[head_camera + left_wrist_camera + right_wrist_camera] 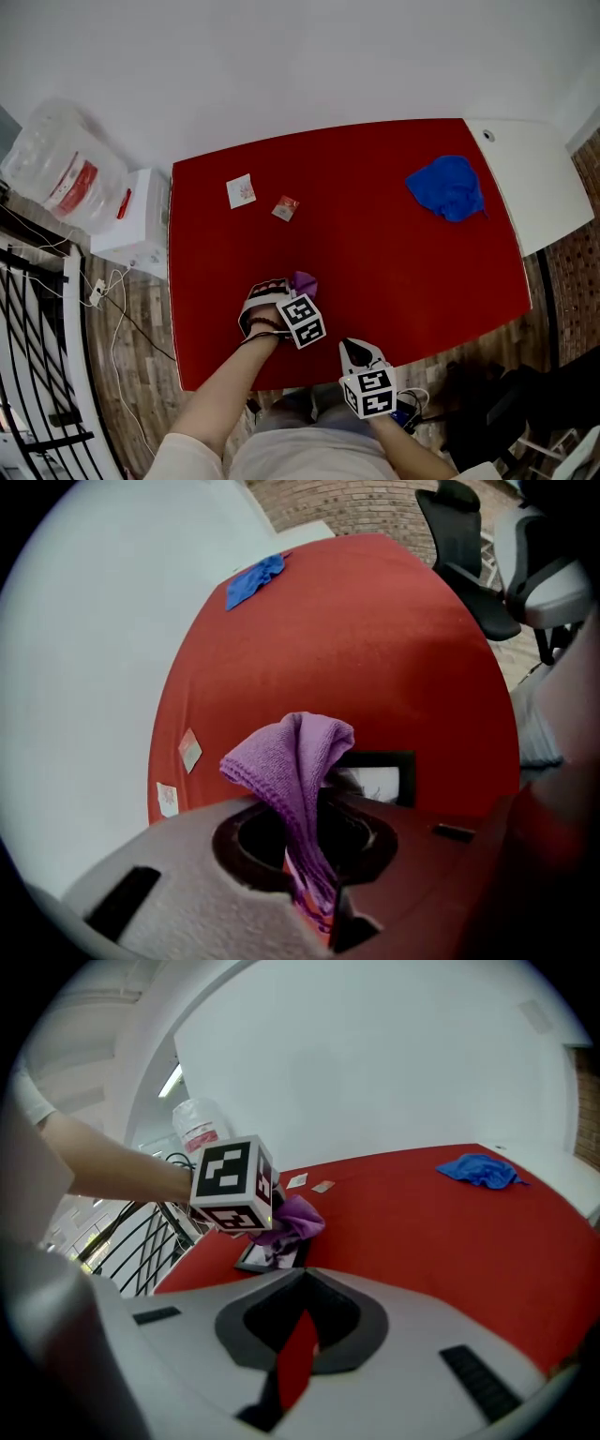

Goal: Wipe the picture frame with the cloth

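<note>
Purple cloth (292,761) in left tongs (314,902)

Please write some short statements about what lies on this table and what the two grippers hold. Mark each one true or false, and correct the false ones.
1. The left gripper is shut on a purple knitted cloth. True.
2. The crumpled blue cloth lies on top of the black picture frame. False: it lies on the far right part of the red table, well apart from the frame, which is next to the left gripper.
3. Two small flat packets lie on the red table. True.
4. The right gripper holds the black picture frame. False: nothing is between its jaws, and the frame lies flat on the table.
</note>
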Demonstrator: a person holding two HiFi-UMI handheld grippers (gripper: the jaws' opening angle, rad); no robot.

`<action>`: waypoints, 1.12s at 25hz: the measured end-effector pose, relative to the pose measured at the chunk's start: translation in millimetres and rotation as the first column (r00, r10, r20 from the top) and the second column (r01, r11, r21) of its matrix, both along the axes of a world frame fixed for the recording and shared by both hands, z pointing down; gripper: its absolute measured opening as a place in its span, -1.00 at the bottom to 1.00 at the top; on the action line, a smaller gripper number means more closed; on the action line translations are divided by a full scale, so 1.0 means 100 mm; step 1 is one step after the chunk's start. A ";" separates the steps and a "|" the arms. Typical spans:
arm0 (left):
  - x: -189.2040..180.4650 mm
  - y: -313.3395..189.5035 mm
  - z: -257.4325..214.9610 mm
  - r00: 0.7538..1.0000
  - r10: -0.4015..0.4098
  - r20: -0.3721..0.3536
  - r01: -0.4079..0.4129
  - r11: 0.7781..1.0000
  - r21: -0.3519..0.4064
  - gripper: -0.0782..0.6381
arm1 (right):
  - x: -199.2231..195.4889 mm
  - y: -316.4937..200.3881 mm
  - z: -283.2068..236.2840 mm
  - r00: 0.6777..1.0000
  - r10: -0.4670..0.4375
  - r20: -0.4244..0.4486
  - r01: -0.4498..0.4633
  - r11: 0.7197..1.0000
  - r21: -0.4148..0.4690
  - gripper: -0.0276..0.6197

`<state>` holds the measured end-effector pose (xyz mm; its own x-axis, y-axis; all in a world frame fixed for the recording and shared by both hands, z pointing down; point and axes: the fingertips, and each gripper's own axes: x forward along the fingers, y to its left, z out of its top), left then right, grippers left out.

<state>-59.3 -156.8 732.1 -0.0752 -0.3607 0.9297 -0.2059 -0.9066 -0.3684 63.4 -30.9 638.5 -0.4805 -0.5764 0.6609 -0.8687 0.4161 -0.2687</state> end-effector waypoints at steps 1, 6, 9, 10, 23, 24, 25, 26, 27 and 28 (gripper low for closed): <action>0.02 0.00 0.02 1.000 0.006 0.003 -0.006 1.000 -0.002 -0.63 | 0.03 0.00 0.01 1.000 0.007 -0.002 -0.007 1.000 -0.002 -0.90; 0.12 0.33 0.05 0.998 0.061 -0.024 -0.061 0.998 -0.014 -0.63 | 0.14 -0.04 0.05 0.999 0.033 -0.001 -0.033 0.999 -0.006 -0.90; 0.14 0.64 0.06 0.995 0.094 -0.037 -0.095 0.995 -0.027 -0.63 | 0.11 -0.11 0.04 1.000 0.028 0.003 -0.028 1.000 0.004 -0.90; 0.14 0.71 0.07 0.994 0.103 -0.038 -0.105 0.994 -0.028 -0.63 | 0.10 -0.14 0.03 1.000 0.024 0.003 -0.024 1.000 0.007 -0.90; 0.09 0.69 -0.23 0.954 -0.116 -0.276 0.122 0.992 0.005 -0.63 | 0.00 -0.22 -0.05 1.000 -0.014 -0.022 0.014 0.999 0.037 -0.90; 0.08 0.70 -0.31 0.927 -0.170 -0.335 0.180 0.984 -0.001 -0.63 | -0.02 -0.22 -0.07 1.000 -0.018 -0.024 0.019 0.999 0.042 -0.90; 0.05 0.71 -0.41 0.897 -0.214 -0.386 0.231 0.973 -0.003 -0.63 | -0.04 -0.23 -0.10 0.999 -0.023 -0.025 0.024 0.999 0.048 -0.90; 0.01 0.74 -0.51 0.867 -0.251 -0.431 0.277 0.961 -0.003 -0.63 | -0.07 -0.23 -0.14 0.999 -0.028 -0.025 0.029 0.998 0.054 -0.90; -0.02 0.79 -0.61 0.836 -0.280 -0.471 0.315 0.949 -0.004 -0.63 | -0.09 -0.24 -0.18 0.999 -0.034 -0.025 0.035 0.997 0.061 -0.90; -0.05 0.85 -0.70 0.806 -0.304 -0.509 0.349 0.937 -0.007 -0.63 | -0.12 -0.24 -0.22 0.999 -0.039 -0.025 0.041 0.997 0.068 -0.90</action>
<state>-64.6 -71.9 661.8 0.2586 -0.4750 0.8411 -0.6587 -0.7236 -0.2062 51.2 -55.3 616.8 -0.4885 -0.6017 0.6319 -0.8569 0.4675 -0.2173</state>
